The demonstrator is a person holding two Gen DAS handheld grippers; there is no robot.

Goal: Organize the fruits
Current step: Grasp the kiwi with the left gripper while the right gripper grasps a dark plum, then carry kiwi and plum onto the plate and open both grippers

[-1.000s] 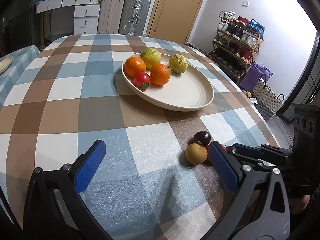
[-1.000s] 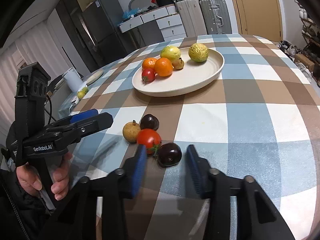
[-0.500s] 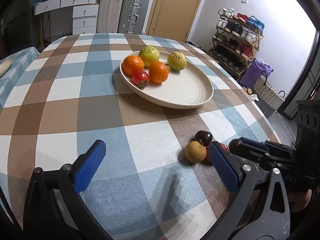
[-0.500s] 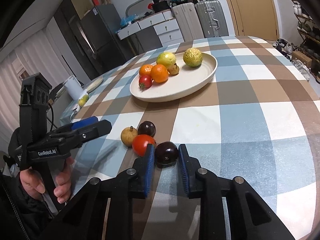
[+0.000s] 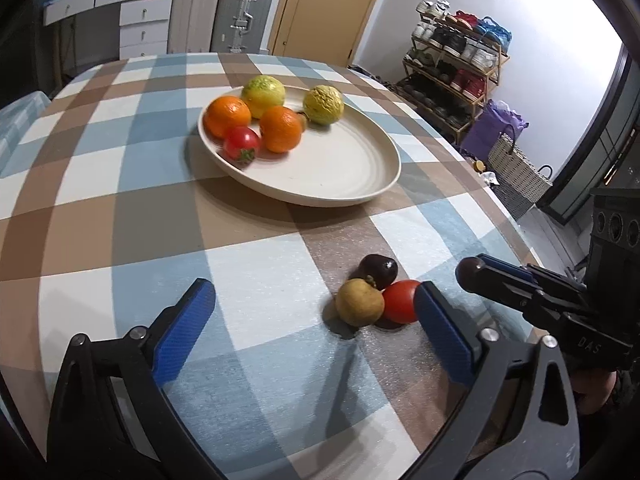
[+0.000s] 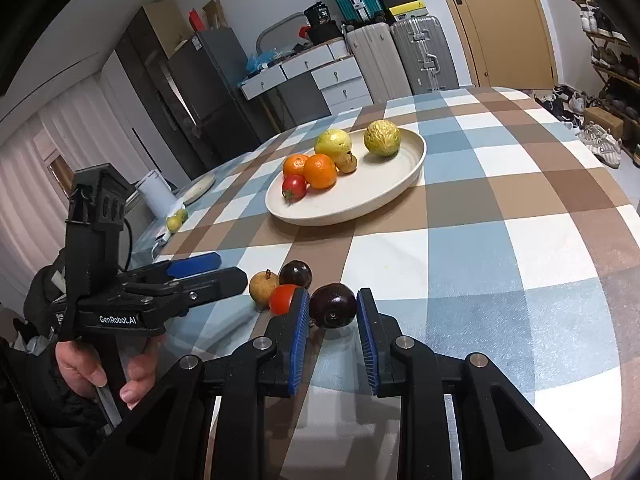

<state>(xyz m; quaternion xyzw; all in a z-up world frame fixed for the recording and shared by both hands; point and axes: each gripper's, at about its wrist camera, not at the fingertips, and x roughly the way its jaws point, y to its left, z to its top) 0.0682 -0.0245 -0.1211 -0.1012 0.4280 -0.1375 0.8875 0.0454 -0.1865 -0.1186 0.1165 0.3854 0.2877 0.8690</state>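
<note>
A cream plate [image 5: 360, 196] [image 6: 340, 216] on the checked tablecloth holds two oranges, a tomato, two yellow-green fruits and a small brown one. In front of it lie a brown fruit [image 5: 359, 307] [image 6: 263, 286], a red tomato [image 5: 401, 306] [image 6: 283, 299] and a dark purple fruit [image 5: 378, 271] [image 6: 295, 274]. My right gripper [image 6: 333, 320] is shut on another dark purple fruit [image 6: 333, 311], just right of the tomato. My left gripper [image 5: 312, 290] [image 6: 224, 270] is wide, its jaws closing. The brown fruit and the tomato sit between them, close to the right pad [image 5: 440, 336].
The table's edge curves down the right side, with a shoe rack [image 5: 456, 64] and bags beyond it. Suitcases [image 6: 400, 60] and drawers stand behind the table. A white jar [image 6: 158, 194] and small green fruits [image 6: 176, 220] sit at far left. A person's hand [image 6: 80, 364] holds the left gripper.
My right gripper's jaws have shut onto the near dark purple fruit. The left gripper's jaws have narrowed a little around the brown fruit and the tomato.
</note>
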